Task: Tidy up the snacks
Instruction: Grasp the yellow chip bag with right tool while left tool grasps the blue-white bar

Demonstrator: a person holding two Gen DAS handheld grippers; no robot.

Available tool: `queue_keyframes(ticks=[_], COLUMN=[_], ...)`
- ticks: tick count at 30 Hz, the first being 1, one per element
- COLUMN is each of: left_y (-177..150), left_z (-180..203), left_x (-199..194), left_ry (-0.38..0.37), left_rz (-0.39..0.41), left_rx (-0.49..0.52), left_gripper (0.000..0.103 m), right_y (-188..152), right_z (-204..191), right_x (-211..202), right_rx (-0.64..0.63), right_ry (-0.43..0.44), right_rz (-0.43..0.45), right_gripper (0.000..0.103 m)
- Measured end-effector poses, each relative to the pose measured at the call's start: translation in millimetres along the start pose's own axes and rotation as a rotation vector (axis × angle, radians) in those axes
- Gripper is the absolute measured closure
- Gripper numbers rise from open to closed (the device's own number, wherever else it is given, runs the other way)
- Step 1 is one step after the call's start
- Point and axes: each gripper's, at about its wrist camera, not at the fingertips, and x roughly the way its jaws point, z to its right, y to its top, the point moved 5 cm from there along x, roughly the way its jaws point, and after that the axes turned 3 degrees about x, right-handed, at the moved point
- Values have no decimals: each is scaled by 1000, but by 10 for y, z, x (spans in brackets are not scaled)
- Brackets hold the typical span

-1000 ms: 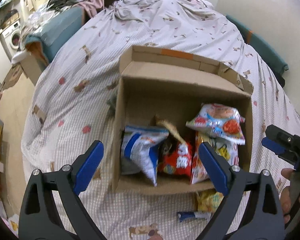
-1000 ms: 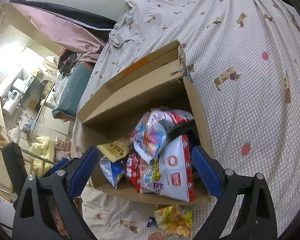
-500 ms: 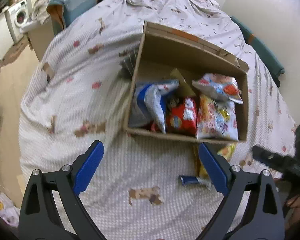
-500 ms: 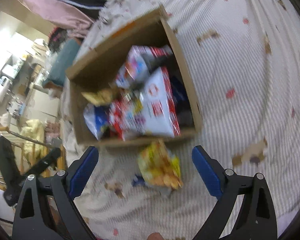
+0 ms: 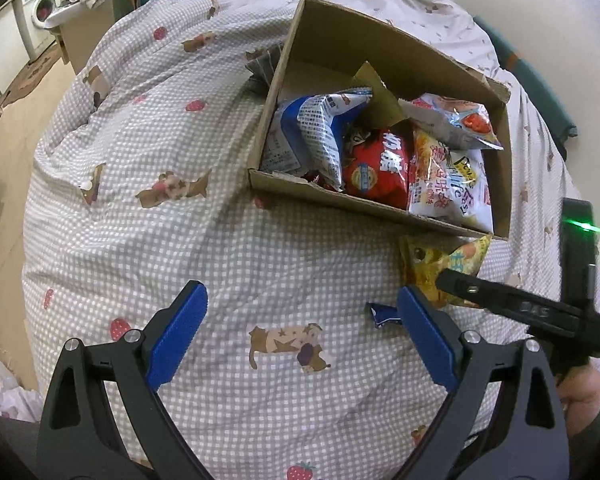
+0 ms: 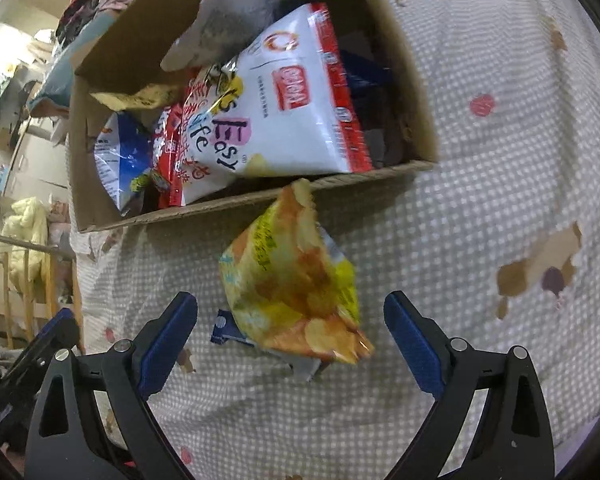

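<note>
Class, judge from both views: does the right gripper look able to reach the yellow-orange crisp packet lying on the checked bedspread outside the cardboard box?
Probably yes. The right gripper is open, and the yellow-orange crisp packet lies between its fingers with nothing over it. The cardboard box only touches its far tip.

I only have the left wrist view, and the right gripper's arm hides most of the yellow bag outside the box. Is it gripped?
Observer: No. The right gripper is open; the yellow bag lies loose on the bedspread between its fingers.
Operator: Anything under it?
Observer: A small blue packet pokes out from beneath its left edge.
Operator: Does it touch the box?
Observer: Its top corner reaches the cardboard box at the front wall; blur hides whether they touch.
</note>
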Motion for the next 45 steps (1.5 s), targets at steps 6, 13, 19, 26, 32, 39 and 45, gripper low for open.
queue_keyframes(ticks=[6,13,19,26,32,39,45], left_y=[26,5,16,-32,-173,-549,-637], left_z=[-35,-29,-7,-85,-120,72,95], left_x=[-6,53,36,94,313,647,812], left_ry=[-15,-36,-31,-6,27,-3,14], left_rz=[-4,-31,-21,-39,-120,-298,-342], left_rx=[-27,-49,-46,-61,-66,-42,-28], left_gripper=[9,9,9,9,9,27,59], right_y=[21,-70,-329,-605,-429,-367,-372], right_z=[-89,16,-34,-562,-275,67,84], right_x=[196,-36,12,20,-178,-377,-316], right_rx=[-54,-102,-198,-304,-193,-119,-103], right_ry=[-14,-18,-88,168,103,109,107], right_rz=[-43,18,-35,-107,-8,23,25], right_gripper=[41,50,50,51,51,51,51])
